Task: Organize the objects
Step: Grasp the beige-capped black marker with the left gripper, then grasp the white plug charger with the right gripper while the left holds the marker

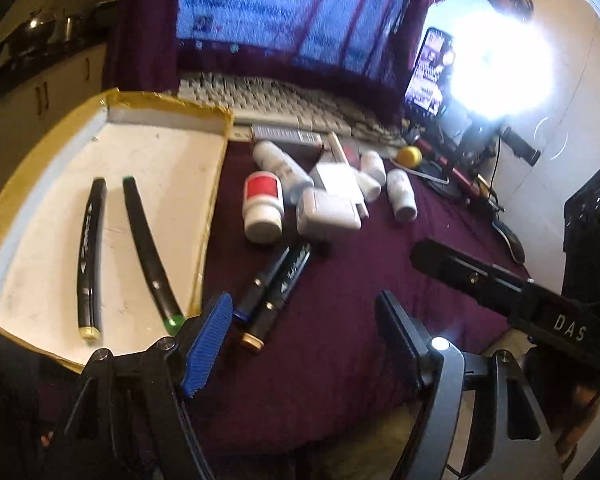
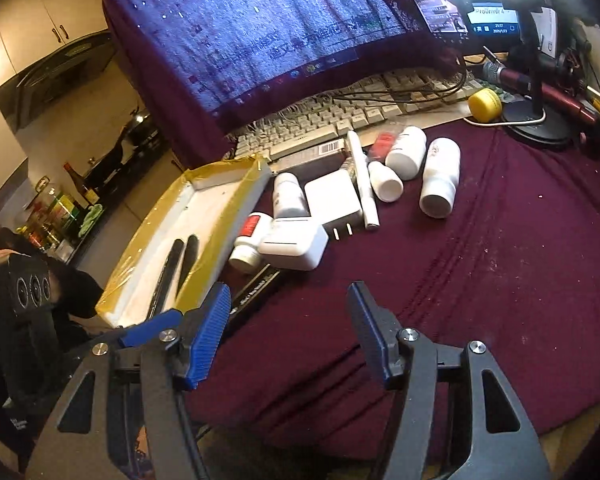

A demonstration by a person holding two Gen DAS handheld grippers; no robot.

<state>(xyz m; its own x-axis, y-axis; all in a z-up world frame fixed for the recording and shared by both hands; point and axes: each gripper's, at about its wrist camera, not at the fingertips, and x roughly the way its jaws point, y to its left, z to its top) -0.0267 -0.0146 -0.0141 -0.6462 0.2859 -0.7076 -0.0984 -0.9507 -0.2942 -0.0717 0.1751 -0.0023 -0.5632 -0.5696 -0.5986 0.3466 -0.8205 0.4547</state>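
Inside the taped tray (image 1: 168,100), two markers (image 1: 90,252) lie sorted, likely grouped by kind. Both grippers, left gripper (image 1: 304,344) and right gripper (image 2: 290,336), gape empty near two loose markers (image 1: 276,292).

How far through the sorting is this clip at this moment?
Early. Done: two black markers lie in the taped tray. In hand: nothing; the left gripper and right gripper are both open and empty. Left: two more markers on the maroon cloth beside the tray, plus the white bottles, chargers and other small items.
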